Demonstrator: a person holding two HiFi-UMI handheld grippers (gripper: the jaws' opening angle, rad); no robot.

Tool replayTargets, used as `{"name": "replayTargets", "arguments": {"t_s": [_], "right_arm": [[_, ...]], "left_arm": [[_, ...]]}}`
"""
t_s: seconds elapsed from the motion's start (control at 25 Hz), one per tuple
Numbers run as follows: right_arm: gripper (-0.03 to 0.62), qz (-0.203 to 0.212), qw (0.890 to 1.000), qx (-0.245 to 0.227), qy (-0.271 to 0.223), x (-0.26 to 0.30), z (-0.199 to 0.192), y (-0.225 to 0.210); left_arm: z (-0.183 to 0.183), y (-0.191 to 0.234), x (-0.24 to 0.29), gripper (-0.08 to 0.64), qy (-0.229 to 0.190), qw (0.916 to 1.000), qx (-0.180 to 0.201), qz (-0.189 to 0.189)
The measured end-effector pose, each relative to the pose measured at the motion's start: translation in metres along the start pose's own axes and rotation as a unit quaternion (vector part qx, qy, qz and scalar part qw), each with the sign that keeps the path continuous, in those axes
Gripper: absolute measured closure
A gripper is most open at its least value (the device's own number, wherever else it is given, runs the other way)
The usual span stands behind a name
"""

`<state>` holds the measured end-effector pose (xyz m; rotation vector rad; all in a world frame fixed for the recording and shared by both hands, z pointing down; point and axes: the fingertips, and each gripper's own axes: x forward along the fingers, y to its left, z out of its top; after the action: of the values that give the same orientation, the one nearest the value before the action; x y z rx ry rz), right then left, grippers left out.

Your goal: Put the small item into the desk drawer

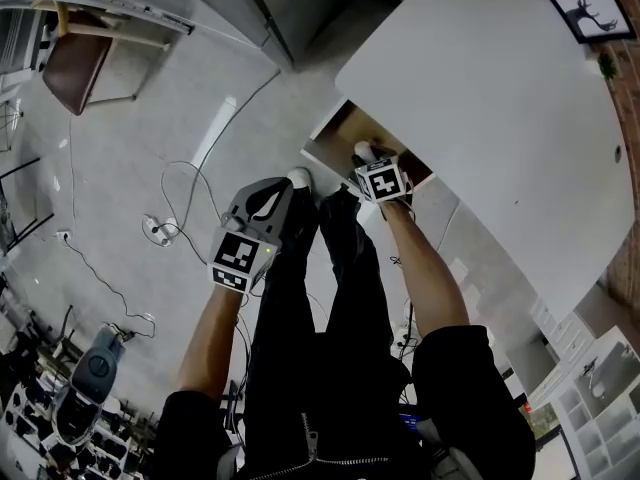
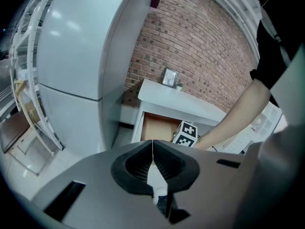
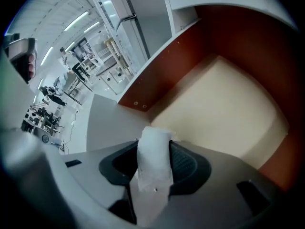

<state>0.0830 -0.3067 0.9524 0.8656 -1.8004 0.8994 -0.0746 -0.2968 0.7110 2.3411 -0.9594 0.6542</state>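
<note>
- Head view, looking steeply down: a person in black trousers (image 1: 320, 318) stands at a white desk (image 1: 490, 98), which fills the frame from 12 to 3 o'clock.
- The drawer (image 1: 343, 133) is pulled open at the desk's near edge, just above centre, and its brown inside shows.
- The right gripper (image 1: 370, 160) reaches over the drawer's front edge, with its marker cube just behind it at 5 o'clock.
- Right gripper view: the jaws pinch a small white item (image 3: 153, 166), which looks like a crumpled or wrapped piece. It stands upright between the dark pads and pokes out above them.
- Past the right gripper (image 3: 155, 147), toward 2 o'clock, lies the drawer's pale floor (image 3: 224, 109) inside reddish-brown walls. The item is held above the drawer's front part and does not rest on the floor.
- The left gripper (image 1: 283, 188) is at 8 o'clock from the right one, out over the floor and clear of the desk.
- Left gripper view: the jaws of the left gripper (image 2: 152, 151) are pressed together with nothing between them.
- Beyond them, at 12 o'clock, are the open drawer (image 2: 157, 127), the person's right forearm (image 2: 238, 116) and a brick wall (image 2: 205, 56).
- A small framed picture (image 1: 592, 10) stands on the desk at 2 o'clock.
- A chair (image 1: 80, 63) stands at 10 o'clock, and cables (image 1: 180, 198) trail across the floor at 9 o'clock.
</note>
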Motion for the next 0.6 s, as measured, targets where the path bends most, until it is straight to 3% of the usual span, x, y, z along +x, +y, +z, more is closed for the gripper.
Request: {"name": "replayTargets", "arguments": {"t_s": [0.4,0.6], "right_arm": [[0.412,-0.051,0.998,-0.036,0.011,0.023,0.005,-0.030],[0.410,-0.059,0.998,-0.021,0.000,0.029,0.011,-0.039]], "left_arm": [[-0.031,0.006,-0.003,0.538,0.012,0.9992,-0.031,0.020],[-0.048,0.007,-0.004,0.538,0.022,0.9981,-0.051,0.025]]}}
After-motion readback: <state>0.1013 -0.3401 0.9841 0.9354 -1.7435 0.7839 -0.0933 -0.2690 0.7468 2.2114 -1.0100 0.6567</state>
